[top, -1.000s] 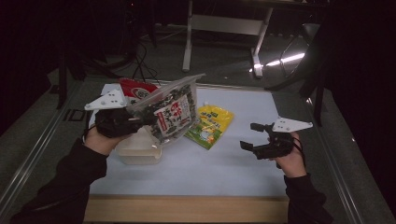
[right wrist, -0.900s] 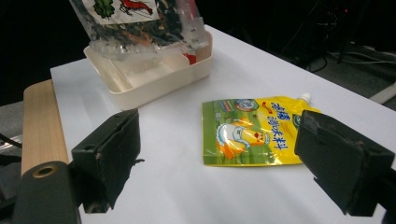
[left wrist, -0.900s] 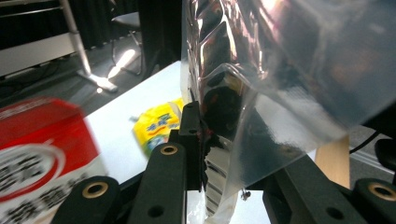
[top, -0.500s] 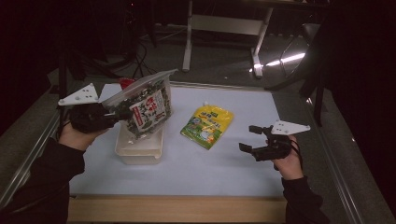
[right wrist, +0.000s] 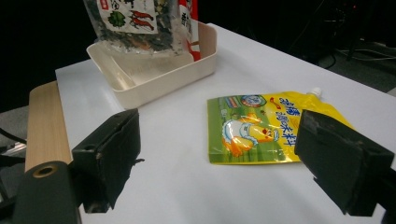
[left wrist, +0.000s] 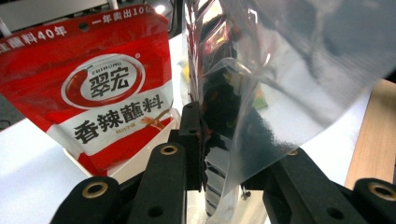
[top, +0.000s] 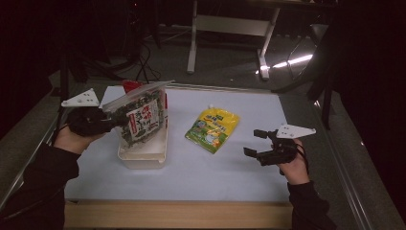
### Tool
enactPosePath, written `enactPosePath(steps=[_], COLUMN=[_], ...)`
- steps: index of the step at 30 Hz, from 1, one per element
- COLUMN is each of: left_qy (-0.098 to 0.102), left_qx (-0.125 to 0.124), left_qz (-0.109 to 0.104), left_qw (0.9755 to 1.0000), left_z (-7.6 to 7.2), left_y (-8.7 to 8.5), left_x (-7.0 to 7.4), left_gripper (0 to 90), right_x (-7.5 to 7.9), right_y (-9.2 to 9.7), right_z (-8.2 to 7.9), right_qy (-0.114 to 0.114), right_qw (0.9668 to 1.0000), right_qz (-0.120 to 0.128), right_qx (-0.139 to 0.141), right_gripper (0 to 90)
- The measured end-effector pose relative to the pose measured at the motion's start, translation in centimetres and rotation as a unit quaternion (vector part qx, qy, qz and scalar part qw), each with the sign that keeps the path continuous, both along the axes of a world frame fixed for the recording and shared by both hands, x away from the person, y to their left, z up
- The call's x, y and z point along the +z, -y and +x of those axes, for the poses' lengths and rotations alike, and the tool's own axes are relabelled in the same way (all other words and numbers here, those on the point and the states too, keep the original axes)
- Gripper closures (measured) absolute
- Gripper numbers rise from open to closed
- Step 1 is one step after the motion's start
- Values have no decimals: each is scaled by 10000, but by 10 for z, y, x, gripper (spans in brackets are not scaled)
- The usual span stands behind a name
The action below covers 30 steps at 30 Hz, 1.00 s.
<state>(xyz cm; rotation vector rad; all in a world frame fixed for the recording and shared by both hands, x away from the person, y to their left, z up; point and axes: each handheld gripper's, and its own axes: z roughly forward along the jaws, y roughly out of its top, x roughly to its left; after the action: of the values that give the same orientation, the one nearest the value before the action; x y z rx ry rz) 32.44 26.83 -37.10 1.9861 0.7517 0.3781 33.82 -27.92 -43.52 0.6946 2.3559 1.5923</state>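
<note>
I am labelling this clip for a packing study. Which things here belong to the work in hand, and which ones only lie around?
Part of the work:
- clear bag, clamped in the left gripper, over the tray
- white tray
- red bag, standing in the tray
- yellow pouch, flat before the open right gripper; probably next

Lying around:
- metal frame behind the table
- cables on the floor

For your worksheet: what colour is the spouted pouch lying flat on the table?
Yellow and green pouch, clearest in the right gripper view.

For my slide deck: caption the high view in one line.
Left gripper holds a clear snack bag over the white bin; right gripper open beside the yellow pouch.
</note>
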Motion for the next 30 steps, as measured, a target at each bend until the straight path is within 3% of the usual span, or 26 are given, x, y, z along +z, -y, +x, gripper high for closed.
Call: enactPosePath(steps=[6,14,22,25,26,30], left_qy=[-151,-132,-126,-202,-212,-212], left_qx=[-24,-72,-160,-166,-147,-58], left_qz=[135,229,41,108,-70,-264], left_qw=[9998,9996,9998,9996,9996,9994], left_z=[10,19,26,27,26,24], left_y=[4,4,-2,-1,-4,-13], left_x=[-9,-16,-31,-39,-49,-57], left_gripper=[763,763,762,762,762,761], right_x=[0,-4,-6,-7,-8,-8], right_y=[2,2,0,0,0,0], right_z=[0,0,-1,-1,-1,-1], right_qy=[-6,-61,-74,-91,-105,-115], right_qw=[10000,10000,10000,9999,9999,9999], right_qz=[19,-17,-25,-13,-25,-34], right_qx=[-8,6,35,48,52,54], right_gripper=[142,143,143,143,143,143])
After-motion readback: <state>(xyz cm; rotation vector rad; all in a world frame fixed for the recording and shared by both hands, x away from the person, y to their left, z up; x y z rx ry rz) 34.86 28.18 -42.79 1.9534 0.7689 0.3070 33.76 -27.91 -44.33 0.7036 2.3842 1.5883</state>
